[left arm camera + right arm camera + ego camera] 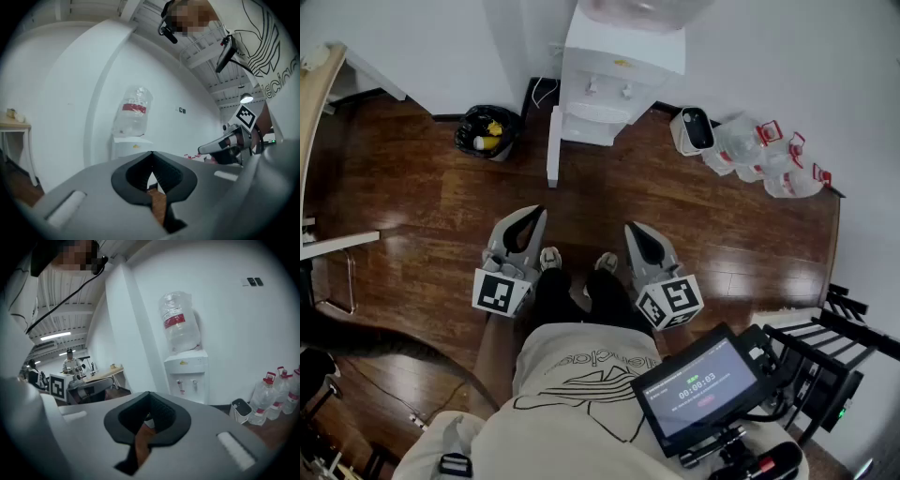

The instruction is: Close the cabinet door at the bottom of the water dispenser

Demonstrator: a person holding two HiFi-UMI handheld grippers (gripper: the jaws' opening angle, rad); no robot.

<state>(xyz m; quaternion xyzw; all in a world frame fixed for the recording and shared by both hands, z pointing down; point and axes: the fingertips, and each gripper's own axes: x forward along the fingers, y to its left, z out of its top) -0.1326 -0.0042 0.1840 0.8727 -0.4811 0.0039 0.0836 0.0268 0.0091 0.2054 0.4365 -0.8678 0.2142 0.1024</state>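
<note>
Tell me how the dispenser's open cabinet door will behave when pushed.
The cabinet door looks thin and rigid, so it should swing, not flex. Probably light: a gentle push may do. The water dispenser, with a bottle on top, likely stays put.

Cream sweatshirt (581,403), black line print; black trousers (581,298); pale shoes (549,258), probably trainers. Left gripper (538,213), right gripper (634,229) grey; black-white marker cubes (499,292).

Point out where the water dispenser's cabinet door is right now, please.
In the head view, the cabinet door stands swung open at the lower left corner of the water dispenser, edge-on toward the person, with the black bin just to its left.
</note>
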